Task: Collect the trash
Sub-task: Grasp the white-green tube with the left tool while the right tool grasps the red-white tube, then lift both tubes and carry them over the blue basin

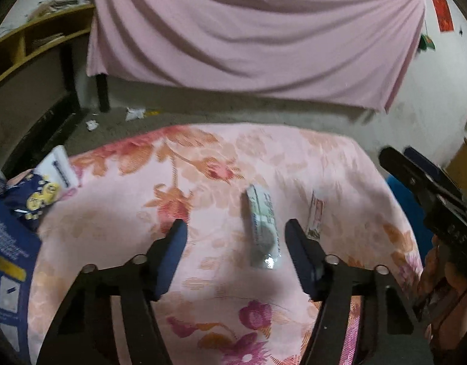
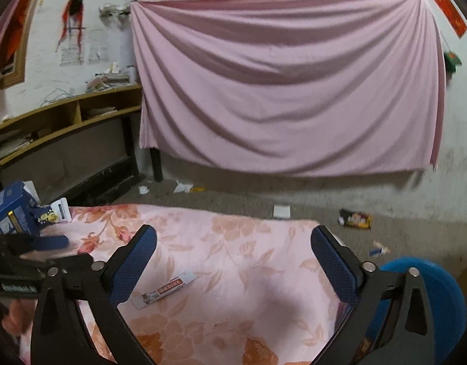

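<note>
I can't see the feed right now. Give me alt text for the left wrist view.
The left tool hangs open over a floral pink cloth, its blue fingers either side of a crumpled silvery-green wrapper without touching it. A thin white-and-red packet lies just right of it, and the right tool enters at the right edge.

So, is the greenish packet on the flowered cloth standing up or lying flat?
Lying flat. The greenish packet rests lengthwise on the flowered cloth, untouched between the open jaws of the left gripper.
</note>
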A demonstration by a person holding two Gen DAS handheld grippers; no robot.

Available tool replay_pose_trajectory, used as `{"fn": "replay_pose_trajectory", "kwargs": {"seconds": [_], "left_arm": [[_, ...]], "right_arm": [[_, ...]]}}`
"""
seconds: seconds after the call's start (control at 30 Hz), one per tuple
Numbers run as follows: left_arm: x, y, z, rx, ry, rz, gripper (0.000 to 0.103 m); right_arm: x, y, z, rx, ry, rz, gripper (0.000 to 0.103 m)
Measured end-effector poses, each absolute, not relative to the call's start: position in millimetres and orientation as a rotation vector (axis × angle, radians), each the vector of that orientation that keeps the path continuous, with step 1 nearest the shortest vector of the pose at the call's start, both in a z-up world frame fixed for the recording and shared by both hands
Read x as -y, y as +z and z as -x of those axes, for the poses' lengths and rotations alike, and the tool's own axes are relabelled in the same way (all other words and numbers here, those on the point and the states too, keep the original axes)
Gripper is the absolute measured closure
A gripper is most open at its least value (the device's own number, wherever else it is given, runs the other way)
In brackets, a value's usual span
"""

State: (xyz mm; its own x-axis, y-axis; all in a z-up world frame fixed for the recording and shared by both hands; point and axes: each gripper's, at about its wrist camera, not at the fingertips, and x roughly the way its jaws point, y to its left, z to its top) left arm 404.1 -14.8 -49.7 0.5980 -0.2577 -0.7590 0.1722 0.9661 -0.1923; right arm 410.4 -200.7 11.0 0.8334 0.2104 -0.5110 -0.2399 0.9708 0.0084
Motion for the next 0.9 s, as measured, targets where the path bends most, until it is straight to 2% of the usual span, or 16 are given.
{"fn": "replay_pose_trajectory", "kwargs": {"seconds": [0.07,0.17,0.23,0.27,0.33,0.57,0.9], "left_arm": [[21.2,-56.4,-407.9,-0.925,-0.261,0.081,0.054],[27.3,-59.8,-412.2,-0.931,-0.262,0.054,0.059],[31.0,-61.5,-414.1,-0.940,-0.269,0.042,0.070],[31.8,-62.8,-414.3,-0.940,-0.274,0.040,0.073],[30.2,-65.2,-414.7,-0.940,-0.279,0.045,0.087],[15.8,-67.1,-413.5,-0.934,-0.277,0.100,0.089],[-21.5,-54.8,-405.8,-0.903,-0.204,0.204,0.090]], "right_arm": [[199.3,6.8,-414.8,-0.571,0.246,0.053,0.018],[199.3,3.7,-417.6,-0.601,0.245,0.052,0.022],[199.3,2.3,-419.0,-0.615,0.247,0.044,0.026],[199.7,0.9,-420.1,-0.629,0.247,0.038,0.028],[199.3,-1.4,-423.1,-0.655,0.250,0.029,0.033],[195.4,-13.5,-433.6,-0.763,0.275,0.000,0.049],[181.4,-33.0,-441.7,-0.928,0.363,-0.025,0.052]]}}
